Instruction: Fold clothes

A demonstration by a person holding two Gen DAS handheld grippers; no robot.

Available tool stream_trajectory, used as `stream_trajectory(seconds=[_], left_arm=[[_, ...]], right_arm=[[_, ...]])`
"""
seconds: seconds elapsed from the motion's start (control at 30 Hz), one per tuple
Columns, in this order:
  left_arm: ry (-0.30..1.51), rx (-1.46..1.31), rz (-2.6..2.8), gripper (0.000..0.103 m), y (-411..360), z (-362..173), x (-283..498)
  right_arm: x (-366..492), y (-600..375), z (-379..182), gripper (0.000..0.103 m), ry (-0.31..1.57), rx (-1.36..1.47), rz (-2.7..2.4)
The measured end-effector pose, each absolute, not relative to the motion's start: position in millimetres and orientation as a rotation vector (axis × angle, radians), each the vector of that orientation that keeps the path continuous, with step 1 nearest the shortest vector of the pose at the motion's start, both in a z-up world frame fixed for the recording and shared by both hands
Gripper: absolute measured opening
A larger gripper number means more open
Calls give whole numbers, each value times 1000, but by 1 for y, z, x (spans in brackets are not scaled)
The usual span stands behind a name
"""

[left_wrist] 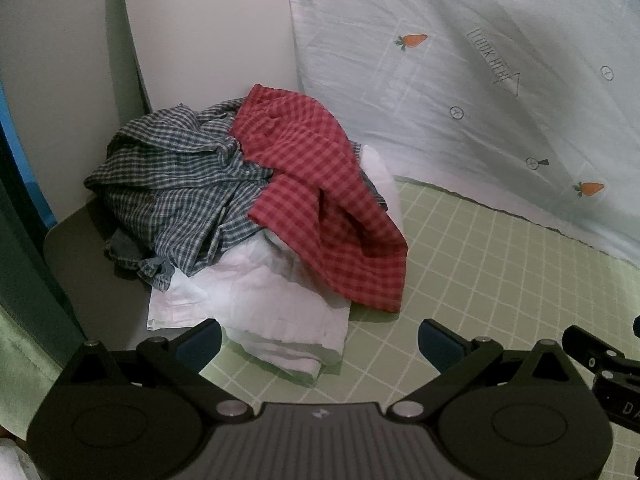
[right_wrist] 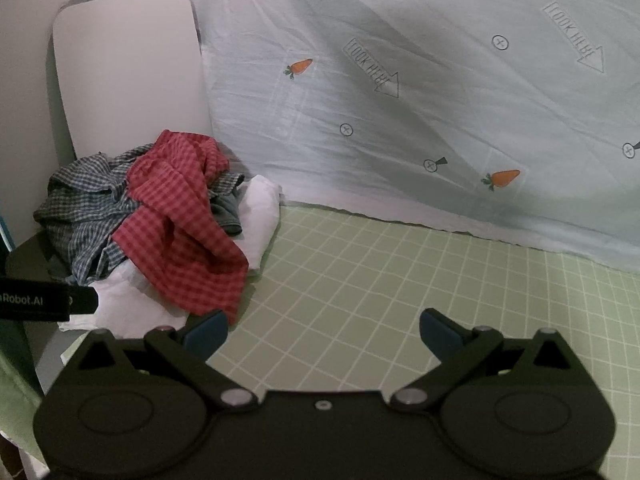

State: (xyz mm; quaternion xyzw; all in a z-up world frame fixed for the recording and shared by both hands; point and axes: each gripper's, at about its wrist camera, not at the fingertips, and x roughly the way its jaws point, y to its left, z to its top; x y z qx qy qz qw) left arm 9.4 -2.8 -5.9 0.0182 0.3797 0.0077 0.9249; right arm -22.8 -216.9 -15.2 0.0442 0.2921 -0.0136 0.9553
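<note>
Both grippers wide apart, holding nothing — left gripper (left_wrist: 319,345), right gripper (right_wrist: 323,331). Clothes pile far left on the green grid mat (right_wrist: 400,300): red checked shirt (left_wrist: 320,200) over blue plaid shirt (left_wrist: 180,184), white garment (left_wrist: 260,300) underneath.

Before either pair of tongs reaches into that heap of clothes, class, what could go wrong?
1. The red checked shirt lies tangled over the blue checked shirt, so lifting one may drag the other along.
2. Both sit on the white garment, which could slide off the green grid mat.
3. The left tongs and right tongs are open and close together; they might collide.
</note>
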Motion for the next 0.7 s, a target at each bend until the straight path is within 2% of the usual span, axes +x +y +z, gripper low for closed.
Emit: stream_trajectory(seconds=[0.7], left_arm=[[792,39,11,103,-6,-11,13]], right_arm=[[-20,-220,-17,103,605,86,-40]])
